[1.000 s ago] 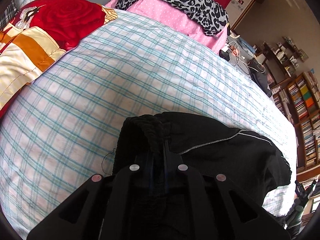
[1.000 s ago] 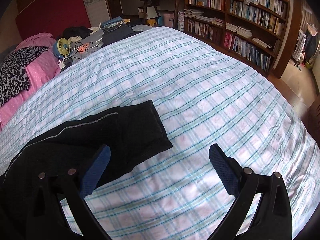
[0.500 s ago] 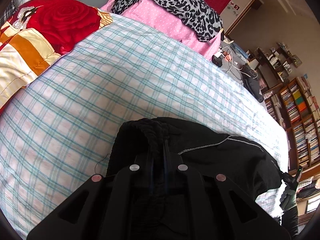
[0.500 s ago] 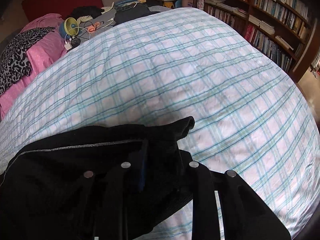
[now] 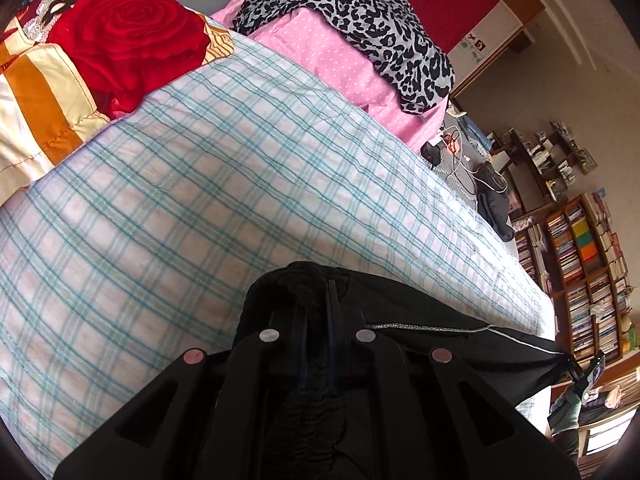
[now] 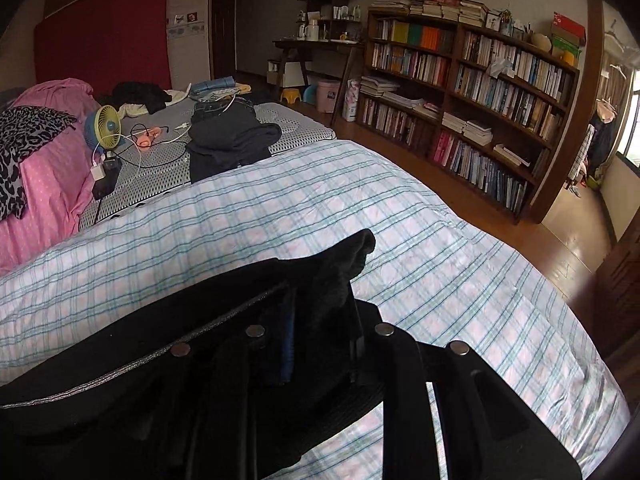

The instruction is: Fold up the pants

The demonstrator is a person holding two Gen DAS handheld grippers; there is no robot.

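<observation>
The black pants (image 5: 440,344) with a thin silver side stripe hang stretched over the checked bedspread (image 5: 200,200). My left gripper (image 5: 316,308) is shut on their gathered waistband, which bunches up between the pads. In the right wrist view my right gripper (image 6: 320,320) is shut on the leg end of the pants (image 6: 160,332), with the cuff sticking out beyond the fingertips (image 6: 290,320). The cloth runs off to the left from there, lifted above the bedspread (image 6: 440,260).
A red rose quilt (image 5: 120,40) and a pink pillow (image 5: 340,64) under a leopard-print cloth (image 5: 360,8) lie at the head of the bed. A small fan (image 6: 106,126), cables and dark clothes (image 6: 228,140) sit beyond the bedspread. A bookcase (image 6: 480,100) lines the right wall.
My right gripper went from open over the leg end to shut on it, then lifted it. The pants are now pulled taut between both grippers. The left gripper shifted slightly, still gripping.
</observation>
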